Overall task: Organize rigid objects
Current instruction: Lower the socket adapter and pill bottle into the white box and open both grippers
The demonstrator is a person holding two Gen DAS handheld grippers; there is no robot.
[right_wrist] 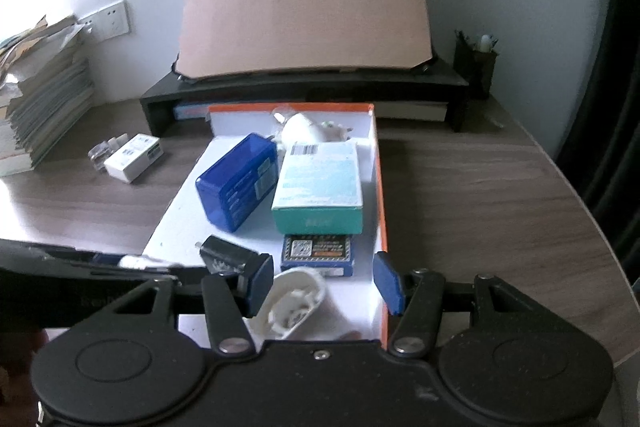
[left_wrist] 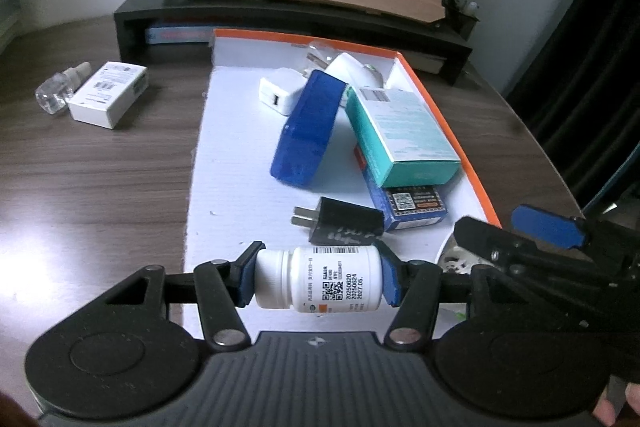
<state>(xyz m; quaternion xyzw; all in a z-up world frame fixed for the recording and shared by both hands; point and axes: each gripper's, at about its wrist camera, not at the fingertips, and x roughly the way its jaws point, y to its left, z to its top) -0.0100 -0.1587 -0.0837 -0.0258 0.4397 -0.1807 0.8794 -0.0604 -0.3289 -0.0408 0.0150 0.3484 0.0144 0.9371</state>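
My left gripper (left_wrist: pixel 318 277) is shut on a white pill bottle (left_wrist: pixel 332 279), held sideways by cap and base above the near end of the white tray with an orange rim (left_wrist: pixel 440 99). My right gripper (right_wrist: pixel 324 285) stands open over the tray's near right corner (right_wrist: pixel 382 211). A white round plastic piece (right_wrist: pixel 294 301) lies between its pads, close to the left pad (right_wrist: pixel 260 283) and well apart from the right one. In the tray lie a blue box (right_wrist: pixel 236 183), a teal box (right_wrist: pixel 320 191), a small blue carton (right_wrist: pixel 318 251) and a black plug adapter (right_wrist: pixel 228 253).
A white USB charger (left_wrist: pixel 278 93) and a white rounded item (right_wrist: pixel 304 129) lie at the tray's far end. A small white box (left_wrist: pixel 108 95) and a clear bottle (left_wrist: pixel 60 87) lie on the desk to the left. Behind stand a black riser (right_wrist: pixel 304 87), a stack of books (right_wrist: pixel 40 107) and a pen holder (right_wrist: pixel 476 63).
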